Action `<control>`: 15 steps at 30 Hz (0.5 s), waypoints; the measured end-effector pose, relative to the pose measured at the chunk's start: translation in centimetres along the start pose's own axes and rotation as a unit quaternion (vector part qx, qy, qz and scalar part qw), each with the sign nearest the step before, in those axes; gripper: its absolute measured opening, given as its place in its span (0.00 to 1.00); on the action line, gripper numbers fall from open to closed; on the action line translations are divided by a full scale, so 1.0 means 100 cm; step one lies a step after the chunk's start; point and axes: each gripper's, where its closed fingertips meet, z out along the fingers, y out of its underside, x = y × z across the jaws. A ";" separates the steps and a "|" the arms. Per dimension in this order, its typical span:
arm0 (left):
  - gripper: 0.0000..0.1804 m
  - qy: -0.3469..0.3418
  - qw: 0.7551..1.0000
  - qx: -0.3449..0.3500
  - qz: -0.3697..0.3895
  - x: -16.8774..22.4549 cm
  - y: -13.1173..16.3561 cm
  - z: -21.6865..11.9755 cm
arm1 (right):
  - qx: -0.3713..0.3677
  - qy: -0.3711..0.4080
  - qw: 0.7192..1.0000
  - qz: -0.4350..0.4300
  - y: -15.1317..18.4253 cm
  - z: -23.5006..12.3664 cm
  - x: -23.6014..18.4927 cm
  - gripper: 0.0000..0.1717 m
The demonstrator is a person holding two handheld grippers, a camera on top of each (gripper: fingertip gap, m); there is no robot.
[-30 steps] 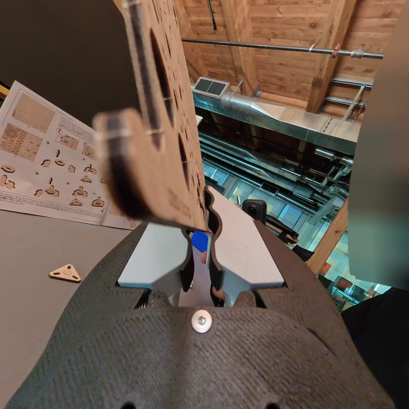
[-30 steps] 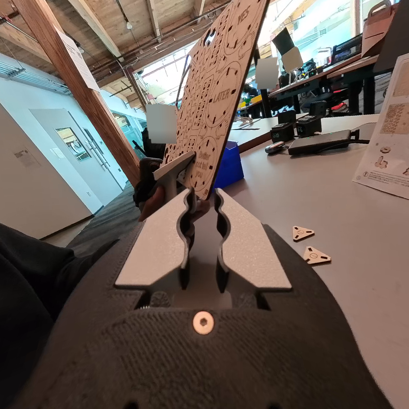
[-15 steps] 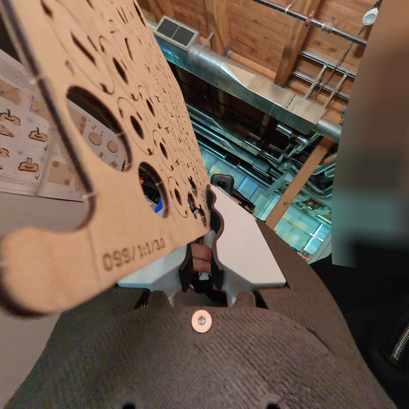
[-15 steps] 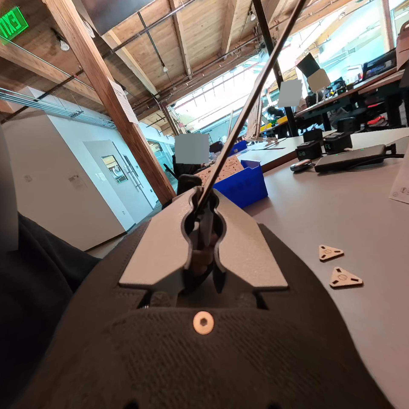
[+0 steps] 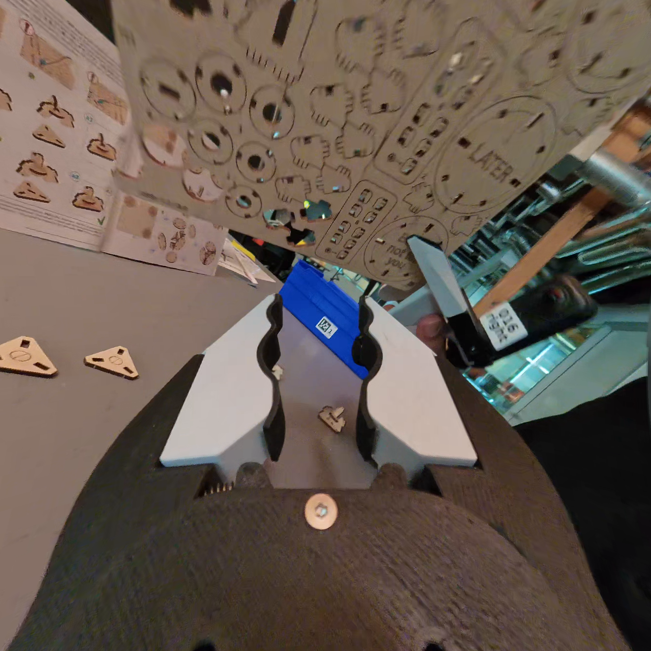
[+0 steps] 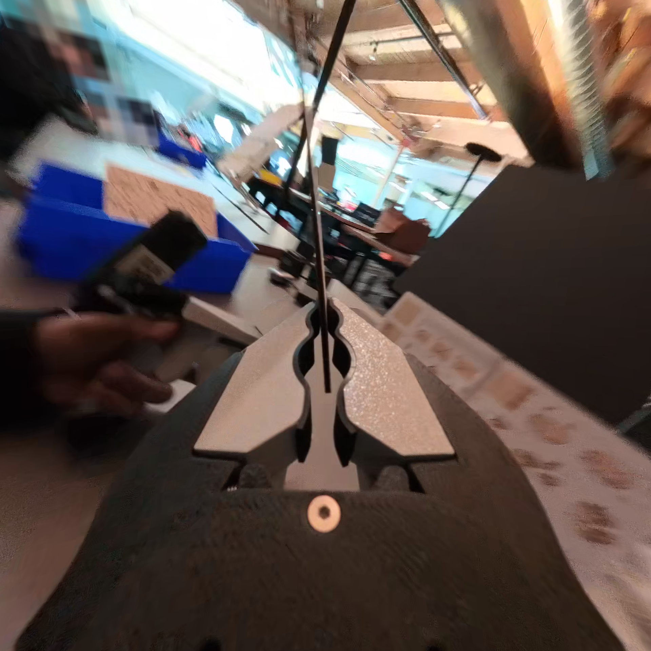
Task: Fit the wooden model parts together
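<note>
The left gripper [image 5: 320, 310] stands wide apart with nothing between its fingers — the grey table [image 5: 105, 310] shows through the gap, bearing one small wooden piece [image 5: 332, 417]. Ahead, a blue bin [image 5: 324, 317] blocks the forward path. Overhead, the laser-cut wooden sheet [image 5: 352, 123] caps the space, clamped at its lower corner by the right gripper [image 5: 433, 274]. To the left lie two triangular wooden pieces [image 5: 112, 362] and an open instruction booklet [image 5: 63, 141] — between them the tabletop is bare. On the right the table edge bounds the space.
</note>
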 end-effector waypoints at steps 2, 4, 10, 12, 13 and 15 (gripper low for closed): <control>0.23 0.017 1.000 0.015 -0.017 0.003 -0.005 -0.002 | -0.014 0.045 0.995 -0.091 -0.002 -0.003 0.001 0.00; 0.22 0.045 0.998 0.034 -0.030 0.011 -0.012 -0.005 | -0.034 0.062 0.984 -0.162 -0.001 -0.003 -0.001 0.00; 0.21 0.119 0.990 0.072 -0.014 0.039 -0.025 -0.013 | -0.080 0.114 0.923 -0.357 0.006 0.000 -0.004 0.00; 0.21 0.125 0.989 0.077 0.000 0.043 -0.026 -0.014 | -0.081 0.113 0.916 -0.376 0.005 0.001 -0.008 0.00; 0.21 0.126 0.989 0.078 0.005 0.045 -0.026 -0.015 | -0.081 0.113 0.913 -0.383 0.005 0.001 -0.010 0.00; 0.21 0.131 0.988 0.083 0.009 0.047 -0.027 -0.016 | -0.083 0.113 0.906 -0.399 0.005 0.002 -0.012 0.00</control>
